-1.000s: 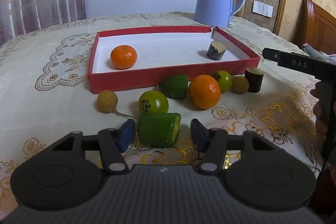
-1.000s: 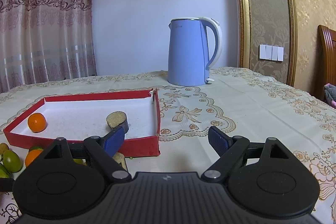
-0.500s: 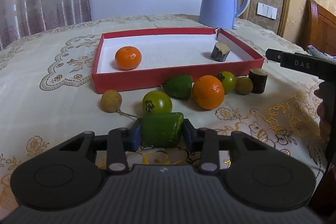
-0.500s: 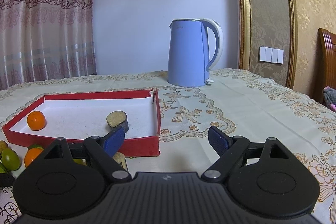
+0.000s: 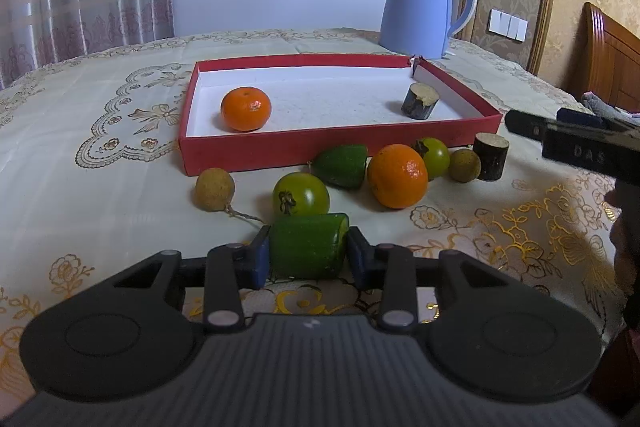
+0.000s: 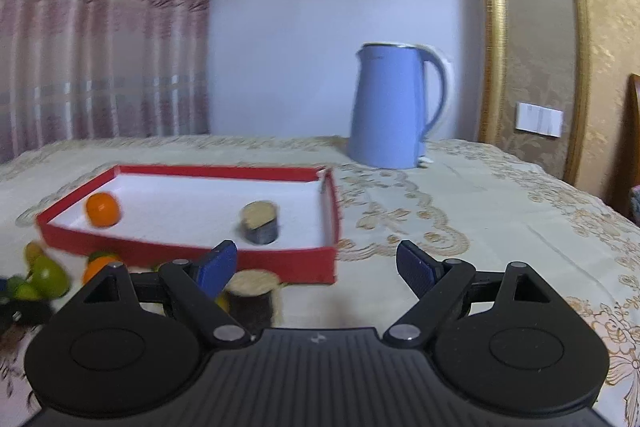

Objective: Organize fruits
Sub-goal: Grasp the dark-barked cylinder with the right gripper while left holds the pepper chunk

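Note:
My left gripper [image 5: 308, 257] is shut on a green cut fruit piece [image 5: 306, 245], both blue pads pressed on its sides, low over the tablecloth. Just beyond it lie a green round fruit [image 5: 301, 193], a brown longan [image 5: 215, 189], another green piece [image 5: 342, 165], an orange [image 5: 397, 175], a second green fruit [image 5: 436, 157], a small brown fruit [image 5: 464, 165] and a dark stem chunk [image 5: 490, 155]. The red tray [image 5: 280, 151] holds an orange [image 5: 245, 108] and a dark chunk [image 5: 419, 100]. My right gripper [image 6: 316, 265] stands open and empty near the tray's [image 6: 328, 259] corner.
A blue kettle [image 5: 420, 7] stands behind the tray on the embroidered tablecloth [image 5: 100, 195]. The other gripper's black body [image 5: 576, 147] juts in at the right edge of the left wrist view. A wooden headboard [image 5: 612, 63] and curtains lie beyond the table.
My left gripper's pads closed from either side onto the green cut piece and now grip it. The right wrist view has shifted and rolled a little and is now blurred.

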The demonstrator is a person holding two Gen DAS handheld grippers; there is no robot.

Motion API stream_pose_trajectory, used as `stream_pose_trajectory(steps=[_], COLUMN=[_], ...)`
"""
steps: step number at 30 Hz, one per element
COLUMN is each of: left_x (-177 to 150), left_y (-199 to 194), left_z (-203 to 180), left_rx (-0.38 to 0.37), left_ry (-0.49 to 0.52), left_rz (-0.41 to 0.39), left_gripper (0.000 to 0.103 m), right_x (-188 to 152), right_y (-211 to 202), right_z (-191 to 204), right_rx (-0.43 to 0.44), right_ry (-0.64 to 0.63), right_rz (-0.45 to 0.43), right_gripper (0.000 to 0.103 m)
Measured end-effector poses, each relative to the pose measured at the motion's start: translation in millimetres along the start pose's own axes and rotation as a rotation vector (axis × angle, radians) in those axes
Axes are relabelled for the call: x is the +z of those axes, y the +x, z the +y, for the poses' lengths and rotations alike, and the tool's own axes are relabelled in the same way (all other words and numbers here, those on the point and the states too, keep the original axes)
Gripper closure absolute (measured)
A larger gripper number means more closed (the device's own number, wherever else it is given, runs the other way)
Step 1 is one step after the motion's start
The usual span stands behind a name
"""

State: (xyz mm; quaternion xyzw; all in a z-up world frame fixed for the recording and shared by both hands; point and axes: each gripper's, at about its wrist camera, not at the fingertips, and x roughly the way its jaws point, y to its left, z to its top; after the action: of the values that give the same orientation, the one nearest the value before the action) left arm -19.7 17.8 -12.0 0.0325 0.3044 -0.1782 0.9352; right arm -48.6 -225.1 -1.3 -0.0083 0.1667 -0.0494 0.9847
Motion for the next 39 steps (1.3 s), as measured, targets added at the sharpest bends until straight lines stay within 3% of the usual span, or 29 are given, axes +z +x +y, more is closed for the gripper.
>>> stream_pose_trajectory(steps=[5, 11, 21, 26, 28, 39], left_x=[-1, -1, -1, -1, -2, -3], left_y=[0, 0, 0, 0, 0, 0], left_z=[1, 1, 1, 1, 2, 2], left_rx=[-0.004, -0.007, -0.007, -0.007, -0.007, -0.006], left_ry=[-0.004, -0.006, -0.011, -0.011, -0.012, -0.013], left_rz=[0.001, 0.0, -0.002, -0.005, -0.004, -0.009], left_gripper=[0.068, 0.068, 0.068, 0.068, 0.068, 0.068], right_x=[2, 1, 0, 2, 1, 1], right_y=[-1, 9, 14, 20, 22, 26], right_z=[11, 19, 21, 26, 27, 27], right_rx=[0.051, 0.022, 0.032, 0.039, 0.043, 0.056], right_ry=[-0.02, -0.04, -0.031, -0.034, -0.029, -0.011], right_rz=[0.02, 0.08, 0.099, 0.126, 0.138, 0.148], right_gripper=[0.016, 0.041, 0.043, 0.053, 0.062, 0.066])
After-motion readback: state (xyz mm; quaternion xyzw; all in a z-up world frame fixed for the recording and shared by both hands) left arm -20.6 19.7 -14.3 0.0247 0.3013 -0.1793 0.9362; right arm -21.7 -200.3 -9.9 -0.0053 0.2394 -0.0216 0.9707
